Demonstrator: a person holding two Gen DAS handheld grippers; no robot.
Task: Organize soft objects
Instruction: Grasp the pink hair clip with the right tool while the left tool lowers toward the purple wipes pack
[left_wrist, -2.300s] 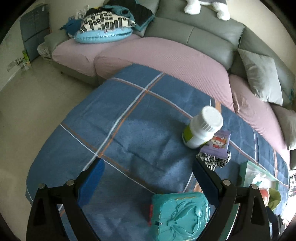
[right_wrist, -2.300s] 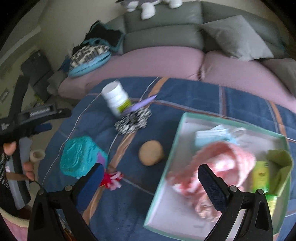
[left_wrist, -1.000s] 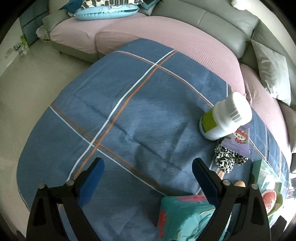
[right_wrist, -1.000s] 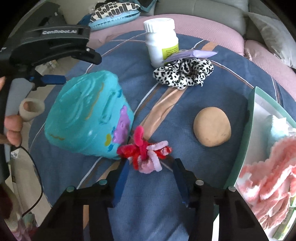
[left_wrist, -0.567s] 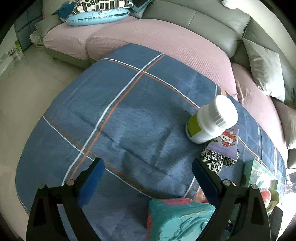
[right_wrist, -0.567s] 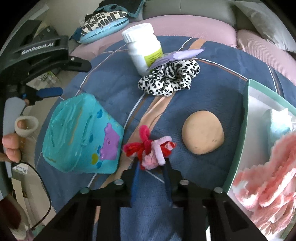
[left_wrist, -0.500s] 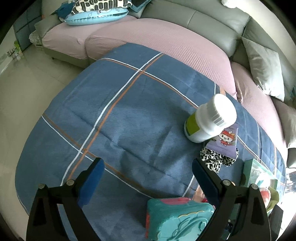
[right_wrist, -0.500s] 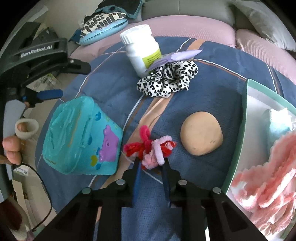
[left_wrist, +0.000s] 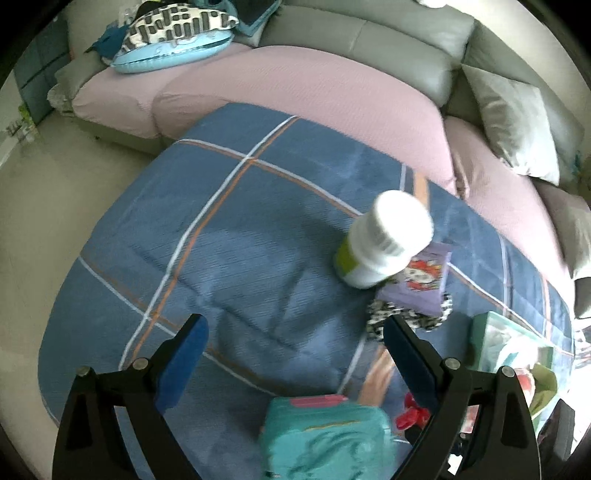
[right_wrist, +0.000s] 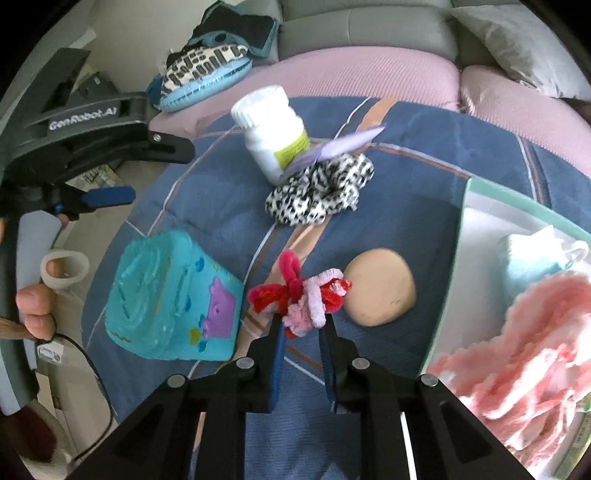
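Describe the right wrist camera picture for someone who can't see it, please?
The right gripper has its jaws shut on a red and pink pipe-cleaner bundle above a blue plaid blanket. Nearby lie a teal toy case, a tan round pad, and a leopard scrunchie.

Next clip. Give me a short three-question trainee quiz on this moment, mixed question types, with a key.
1. True or false: the right claw is closed on the red and pink fuzzy pipe-cleaner bundle.
2. Multiple choice: what lies inside the mint-rimmed white box? A) the tan round pad B) a fluffy pink knitted piece C) the white pill bottle
3. Fill in: the leopard-print fabric scrunchie lies beside the white plastic pill bottle with a ____ packet resting on it.

Key: 1 true. 2 B: the fluffy pink knitted piece is in the box; the tan round pad lies on the blue plaid cloth. 3 purple: the purple packet.
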